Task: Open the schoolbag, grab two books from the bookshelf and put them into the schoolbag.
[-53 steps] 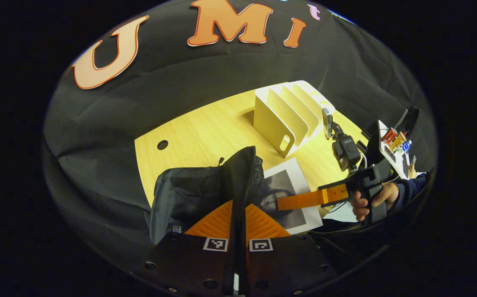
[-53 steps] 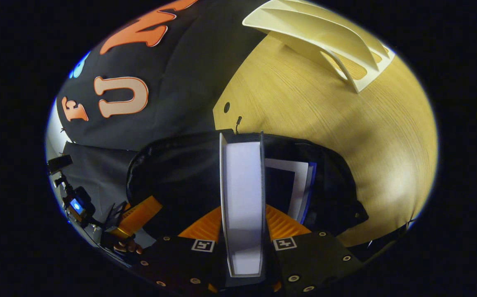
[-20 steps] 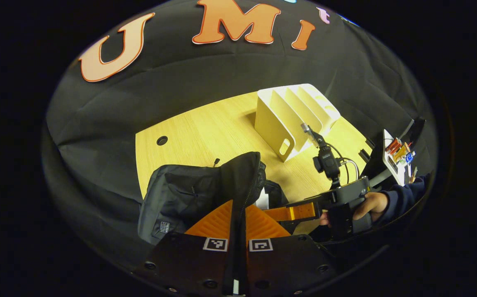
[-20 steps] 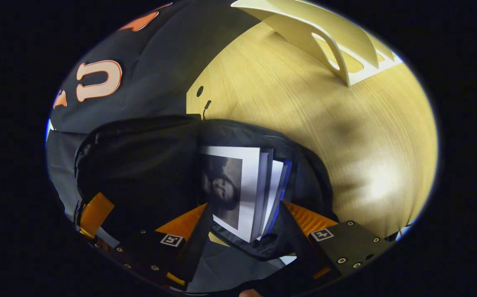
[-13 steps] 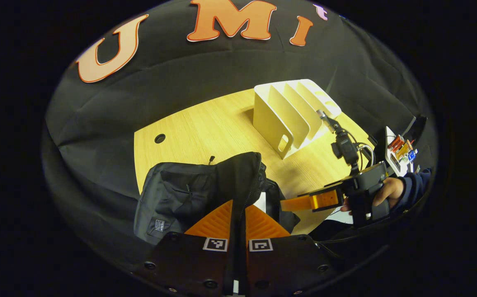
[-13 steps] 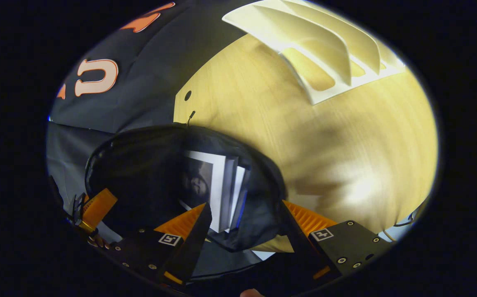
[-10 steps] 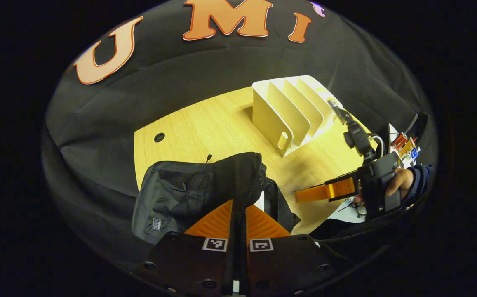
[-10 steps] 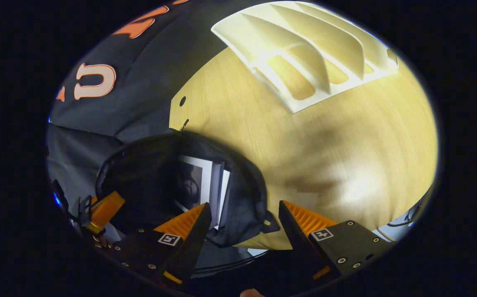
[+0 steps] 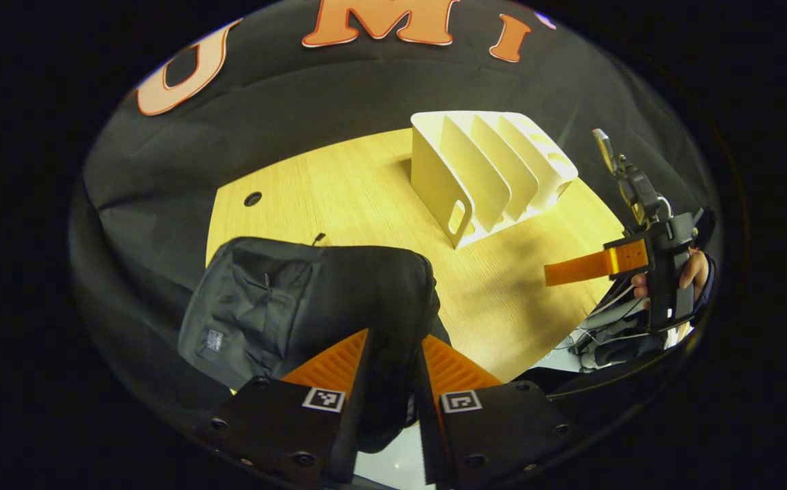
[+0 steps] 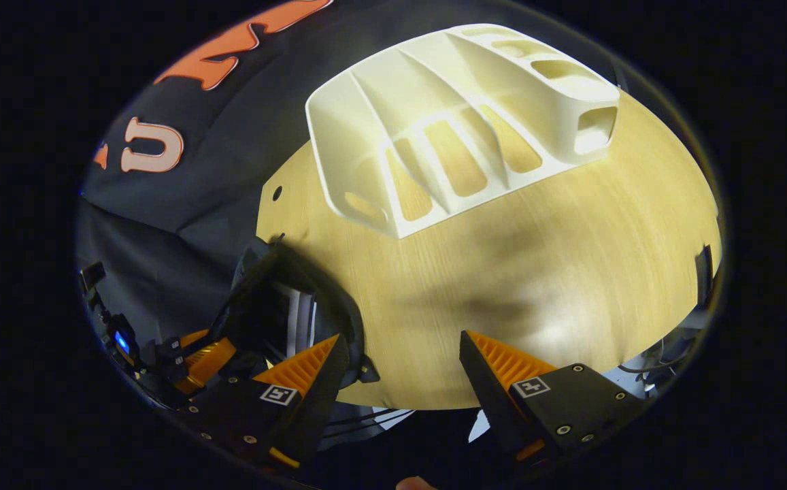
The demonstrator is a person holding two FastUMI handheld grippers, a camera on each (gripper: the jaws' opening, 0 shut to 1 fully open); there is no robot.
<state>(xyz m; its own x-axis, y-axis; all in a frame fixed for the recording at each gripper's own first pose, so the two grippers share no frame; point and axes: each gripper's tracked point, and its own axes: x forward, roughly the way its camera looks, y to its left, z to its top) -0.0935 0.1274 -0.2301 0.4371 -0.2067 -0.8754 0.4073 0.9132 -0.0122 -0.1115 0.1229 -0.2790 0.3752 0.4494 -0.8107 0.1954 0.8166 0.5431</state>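
We ease L gripper [image 9: 388,354] off schoolbag [image 9: 311,292] rim, jaws part-open w/ fabric between; R gripper [image 10: 400,361] wide open, empty, bookshelf [image 10: 461,129] ahead.

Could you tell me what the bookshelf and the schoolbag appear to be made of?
Bookshelf: probably moulded plastic, cream, smooth, with thin one-piece dividers and cut-out slots. Schoolbag: black woven fabric, likely nylon, matte, soft, with creases, seams and a zip.
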